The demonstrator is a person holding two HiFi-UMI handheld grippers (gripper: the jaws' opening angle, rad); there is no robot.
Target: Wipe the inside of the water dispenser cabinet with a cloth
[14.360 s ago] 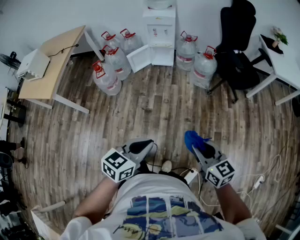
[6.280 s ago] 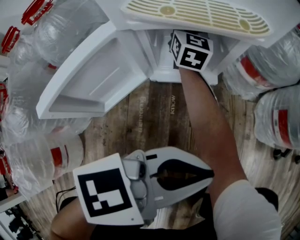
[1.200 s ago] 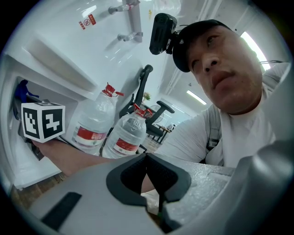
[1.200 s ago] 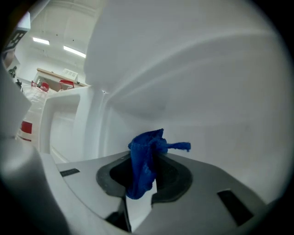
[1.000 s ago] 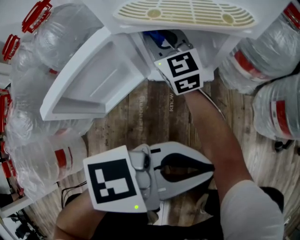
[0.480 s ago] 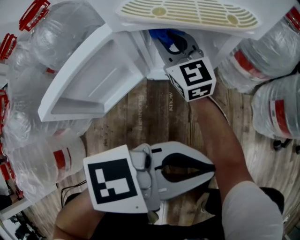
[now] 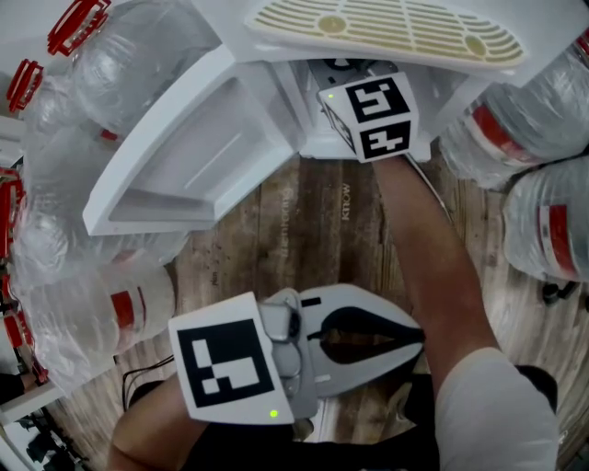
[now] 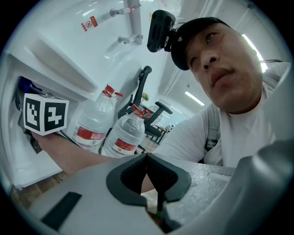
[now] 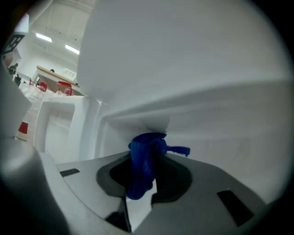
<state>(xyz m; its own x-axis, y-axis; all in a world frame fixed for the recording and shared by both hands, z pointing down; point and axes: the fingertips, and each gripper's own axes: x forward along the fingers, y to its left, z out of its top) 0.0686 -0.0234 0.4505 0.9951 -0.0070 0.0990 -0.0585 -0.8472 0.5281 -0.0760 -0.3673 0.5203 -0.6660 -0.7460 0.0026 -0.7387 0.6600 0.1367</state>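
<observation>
My right gripper [image 9: 148, 140] is shut on a bunched blue cloth [image 9: 143, 163], which stands up between its jaws. It is inside the white water dispenser cabinet, close to the inner back wall [image 9: 206, 114]. In the head view only its marker cube [image 7: 368, 106] and the forearm show at the cabinet opening [image 7: 308, 138]; jaws and cloth are hidden under the dispenser top. My left gripper [image 7: 419, 337] hangs low near the person's body, shut and holding nothing, its tips [image 8: 146, 157] meeting.
The cabinet door [image 7: 198, 147] stands swung open to the left. The drip tray grille [image 7: 386, 28] overhangs the opening. Large water bottles crowd the left [image 7: 101, 64] and the right [image 7: 525, 138]. An office chair [image 8: 151, 114] stands behind the bottles. Wooden floor [image 7: 304, 221] lies in front.
My right gripper has pushed further into the cabinet. The blue cloth, visible at the opening before, is now hidden from the head view. The left gripper has barely moved.
</observation>
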